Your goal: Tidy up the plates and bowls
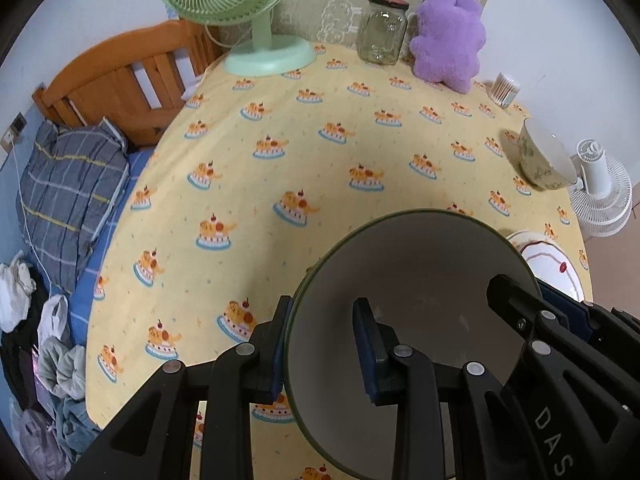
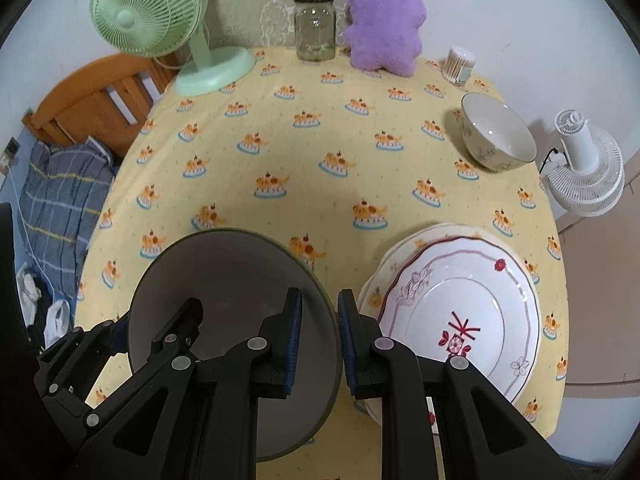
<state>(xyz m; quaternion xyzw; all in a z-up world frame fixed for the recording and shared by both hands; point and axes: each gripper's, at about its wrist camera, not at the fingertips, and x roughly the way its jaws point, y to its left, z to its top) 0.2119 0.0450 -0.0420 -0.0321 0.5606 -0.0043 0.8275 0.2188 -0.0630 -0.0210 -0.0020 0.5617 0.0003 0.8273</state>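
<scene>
We pinch the grey plate (image 2: 236,320) by its rim with both grippers, the left gripper (image 1: 326,354) on its left edge, the right gripper (image 2: 320,344) on its right, just left of the flowered plate stack (image 2: 460,312). Beyond that stack stands an empty bowl (image 2: 498,138); left of it, the glass jar (image 2: 315,26) looks nearly empty.

Hidden and cut-off parts

The grey plate (image 1: 400,280) runs off the left wrist view's bottom edge; it covers most of the flowered plate (image 1: 556,264) there; in the right wrist view, gripper arms hide the near rim of the under plate (image 2: 400,248).
</scene>
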